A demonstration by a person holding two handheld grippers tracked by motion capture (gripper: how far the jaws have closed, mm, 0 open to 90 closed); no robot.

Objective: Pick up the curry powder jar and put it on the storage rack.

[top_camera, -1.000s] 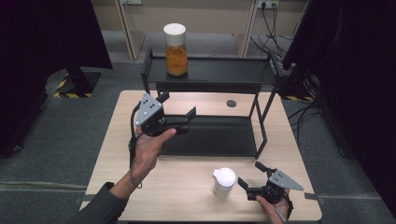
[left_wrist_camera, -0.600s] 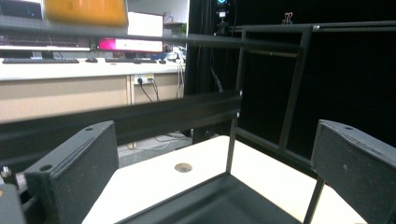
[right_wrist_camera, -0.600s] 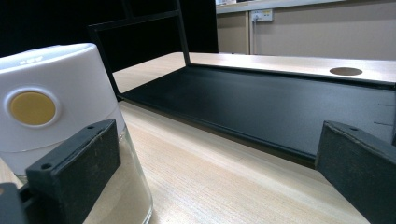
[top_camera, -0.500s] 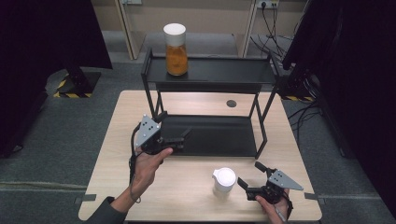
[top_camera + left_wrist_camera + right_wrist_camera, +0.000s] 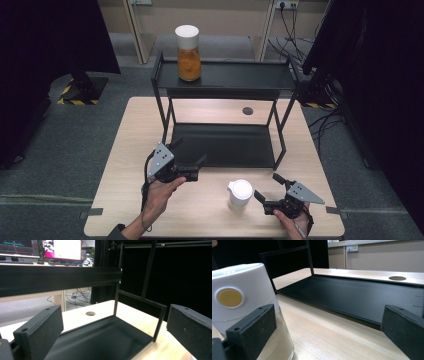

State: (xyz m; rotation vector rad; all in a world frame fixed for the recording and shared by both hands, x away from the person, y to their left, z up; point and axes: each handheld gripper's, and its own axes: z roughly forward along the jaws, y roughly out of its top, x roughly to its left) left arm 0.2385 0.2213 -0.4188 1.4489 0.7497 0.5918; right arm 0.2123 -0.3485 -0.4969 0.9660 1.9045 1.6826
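Note:
A black two-level rack (image 5: 225, 145) stands on the wooden table (image 5: 125, 165). On its top shelf sits a jar of orange contents with a white lid (image 5: 188, 52). A small white-lidded jar (image 5: 239, 194) stands on the table near the front; in the right gripper view this jar (image 5: 242, 297) is close at the left, beside the left jaw. My left gripper (image 5: 190, 156) is open at the front left corner of the rack's lower shelf (image 5: 100, 340), holding nothing. My right gripper (image 5: 269, 188) is open on the table just right of the small jar, not gripping it.
A round hole (image 5: 247, 111) is in the tabletop behind the rack. Black curtains hang on both sides, and cables (image 5: 300, 30) trail on the floor at the back right. A monitor (image 5: 61, 250) glows in the distance in the left gripper view.
My left gripper has come down and toward the front, from above the rack's left side to table level at the lower shelf's front corner. The right gripper and the small jar have stayed put.

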